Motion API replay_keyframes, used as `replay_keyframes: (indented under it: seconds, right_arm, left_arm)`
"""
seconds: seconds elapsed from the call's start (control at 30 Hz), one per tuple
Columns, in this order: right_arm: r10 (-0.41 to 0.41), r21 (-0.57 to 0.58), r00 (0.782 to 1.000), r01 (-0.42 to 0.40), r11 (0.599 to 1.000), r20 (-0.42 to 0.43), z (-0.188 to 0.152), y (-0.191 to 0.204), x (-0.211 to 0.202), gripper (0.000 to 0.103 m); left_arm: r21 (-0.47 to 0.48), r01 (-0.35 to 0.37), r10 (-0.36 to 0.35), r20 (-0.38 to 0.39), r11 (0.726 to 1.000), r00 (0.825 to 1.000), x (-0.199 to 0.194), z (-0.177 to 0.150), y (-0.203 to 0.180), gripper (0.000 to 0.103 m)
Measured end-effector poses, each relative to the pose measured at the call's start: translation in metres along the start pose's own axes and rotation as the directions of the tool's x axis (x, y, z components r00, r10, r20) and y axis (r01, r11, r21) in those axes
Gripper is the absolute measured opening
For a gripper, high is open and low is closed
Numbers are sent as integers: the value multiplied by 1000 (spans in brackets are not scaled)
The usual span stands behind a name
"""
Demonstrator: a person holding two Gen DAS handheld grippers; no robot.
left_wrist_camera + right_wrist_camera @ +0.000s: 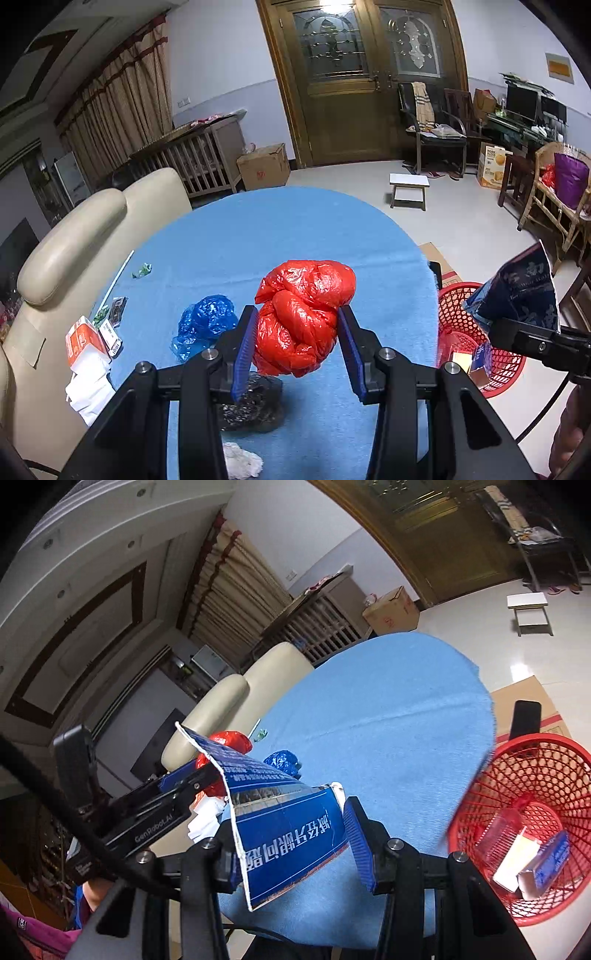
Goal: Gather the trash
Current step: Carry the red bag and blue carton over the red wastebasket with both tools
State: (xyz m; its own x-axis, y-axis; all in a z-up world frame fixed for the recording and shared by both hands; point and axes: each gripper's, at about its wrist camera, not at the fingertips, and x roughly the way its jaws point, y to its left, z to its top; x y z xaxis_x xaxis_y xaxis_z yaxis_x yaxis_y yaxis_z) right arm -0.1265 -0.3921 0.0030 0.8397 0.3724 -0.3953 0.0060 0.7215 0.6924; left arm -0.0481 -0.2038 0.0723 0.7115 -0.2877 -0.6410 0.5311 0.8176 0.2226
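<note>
The left tool (297, 339) grips the red bag wad (303, 317) above the desk (258, 229); the right tool (291, 843) pinches a blue packet (284, 834). The red basket (524, 812) sits at three o'clock; loose plastic may slip out early.

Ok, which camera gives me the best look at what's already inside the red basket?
The right wrist view: it looks down into the red basket, showing a small white box and a blue-and-white carton at the bottom. The left wrist view catches the basket only from the side, with the right gripper and its blue package across it.
</note>
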Motion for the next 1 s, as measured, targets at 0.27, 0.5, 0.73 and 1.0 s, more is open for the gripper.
replay_keyframes:
  seconds: [0.27,0.5,0.73,1.0]
  right_arm:
    - [-4,26,999,2,1000,40,-4,-18,-27,50]
    - [-26,52,997,23,998,71,-6,-40,-50,50]
    - [-65,82,993,57,995,102,-8,-61,-71,50]
    - [-95,141,985,74,987,142,-4,-86,-90,50]
  left_arm:
    - [43,15,-15,-9,999,1000,-3,1,-28,45]
    - [102,39,-36,-24,994,999,4,4,-56,45]
    - [158,59,-54,-35,986,998,13,9,-87,45]
    - [214,86,-79,-40,973,996,17,17,-110,45]
